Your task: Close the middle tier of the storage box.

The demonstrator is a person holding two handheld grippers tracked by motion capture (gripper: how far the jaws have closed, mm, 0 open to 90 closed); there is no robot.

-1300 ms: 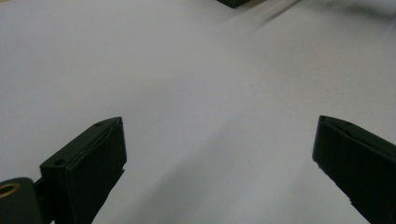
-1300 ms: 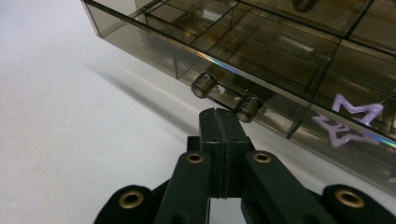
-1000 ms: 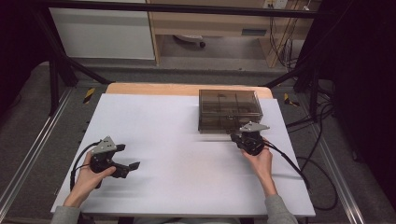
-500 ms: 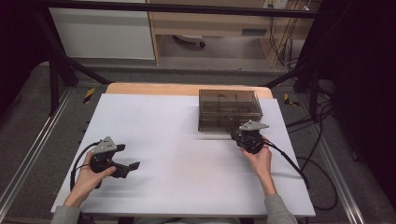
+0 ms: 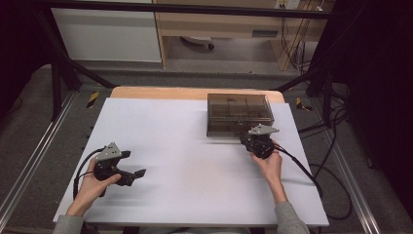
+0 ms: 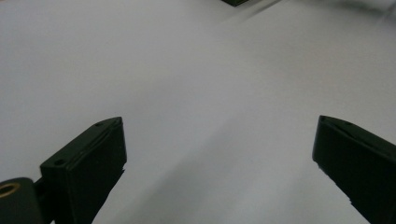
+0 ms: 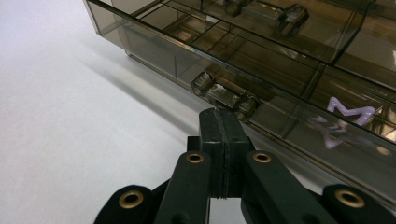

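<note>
A smoky, see-through plastic box (image 5: 238, 114) with inner compartments sits on the white table (image 5: 185, 146), toward the far edge and right of the middle. Just in front of the box, on the side facing the person, the right gripper (image 5: 249, 140) is held by the person's right hand (image 5: 269, 165), its nose up against the front wall. In the right gripper view the two black jaws are pressed flat together, nothing caught between them, and their joined tip (image 7: 218, 122) sits just below a small clear latch (image 7: 225, 95) on the box's front (image 7: 289, 116); I cannot tell whether the tip actually touches the latch. A second latch (image 7: 292, 16) shows higher on the box, and something small and purple (image 7: 350, 112) lies inside, to the right of the jaws, behind the tinted wall. Well away from the box, near the table's front left corner, the left gripper (image 5: 134, 165) rests in the person's left hand (image 5: 90, 187), a cable (image 5: 80, 168) looping off it. Its jaws stand wide apart with nothing between them, over bare white tabletop (image 6: 210, 116), and a dark corner of the box (image 6: 238, 2) peeks in at the top of the left gripper view.
</note>
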